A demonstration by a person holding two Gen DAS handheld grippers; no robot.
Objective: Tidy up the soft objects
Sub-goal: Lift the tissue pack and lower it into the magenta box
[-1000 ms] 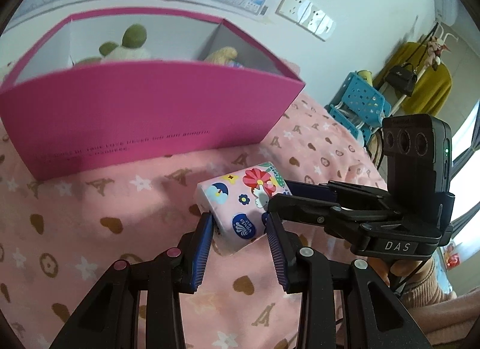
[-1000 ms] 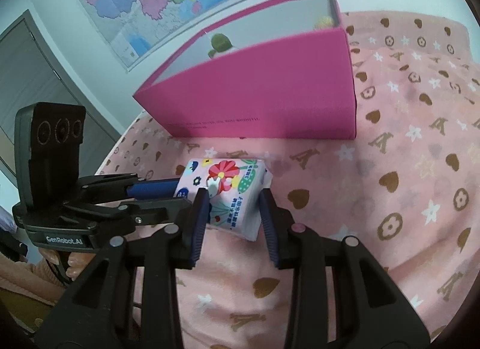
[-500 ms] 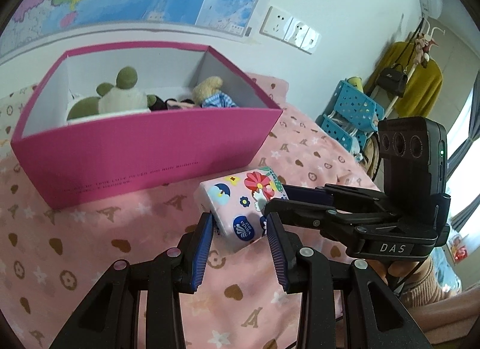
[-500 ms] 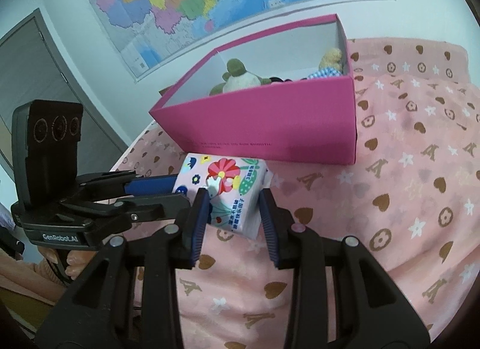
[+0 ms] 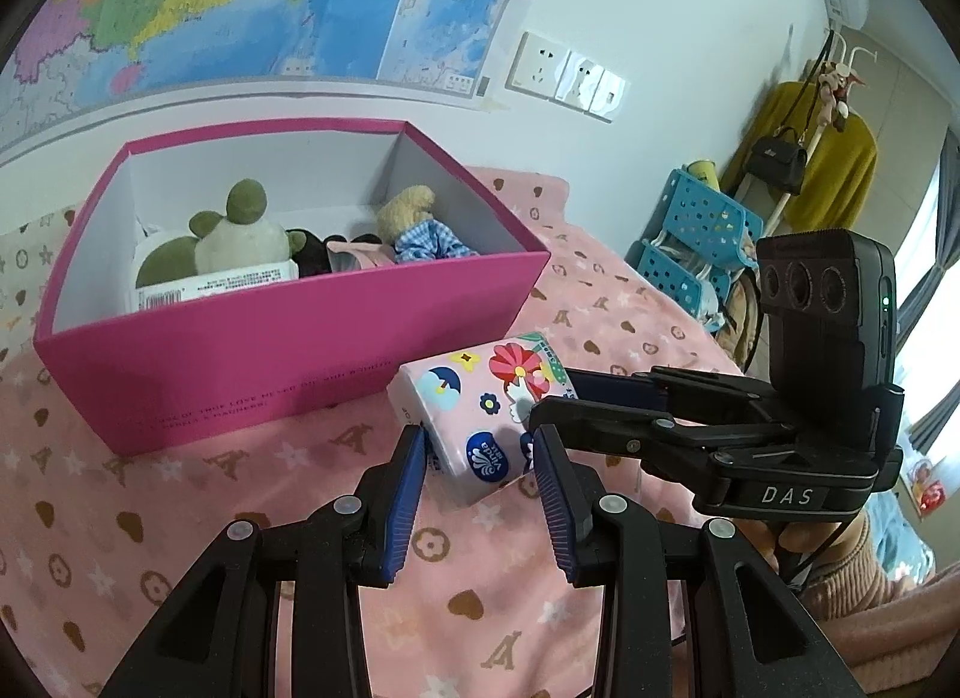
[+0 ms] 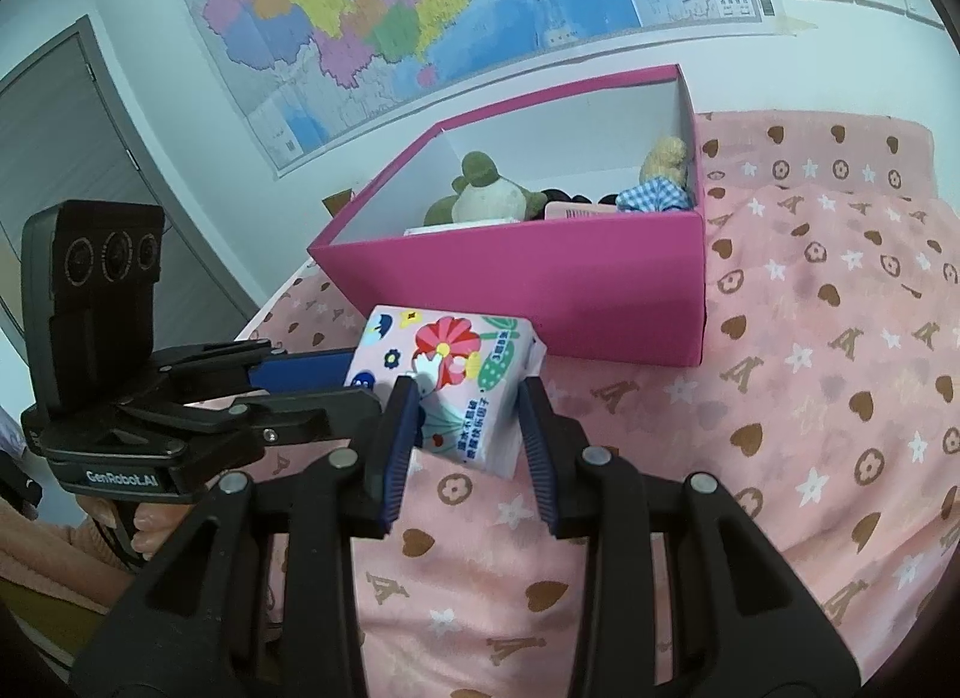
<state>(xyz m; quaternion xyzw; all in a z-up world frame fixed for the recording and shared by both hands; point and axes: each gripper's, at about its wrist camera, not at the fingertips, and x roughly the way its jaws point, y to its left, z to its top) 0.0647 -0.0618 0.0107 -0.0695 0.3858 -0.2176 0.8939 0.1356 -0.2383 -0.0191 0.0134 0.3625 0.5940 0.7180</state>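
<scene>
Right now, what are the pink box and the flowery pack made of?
The pink box looks like stiff cardboard, matte pink outside, white inside, with straight thin walls. The flowery pack seems to be soft tissues in shiny printed plastic wrap; it looks slightly crinkled where both grippers hold it.

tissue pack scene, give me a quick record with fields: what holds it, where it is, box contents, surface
held item: tissue pack, floral print wrapper
held by: left gripper and right gripper, each clamped on one end
position: lifted off the bedspread, in front of the pink box, below its rim
box state: open, no lid on it
box contents: green and white plush toy, tan bear in blue checked cloth, white labelled packet
background: wall map
</scene>
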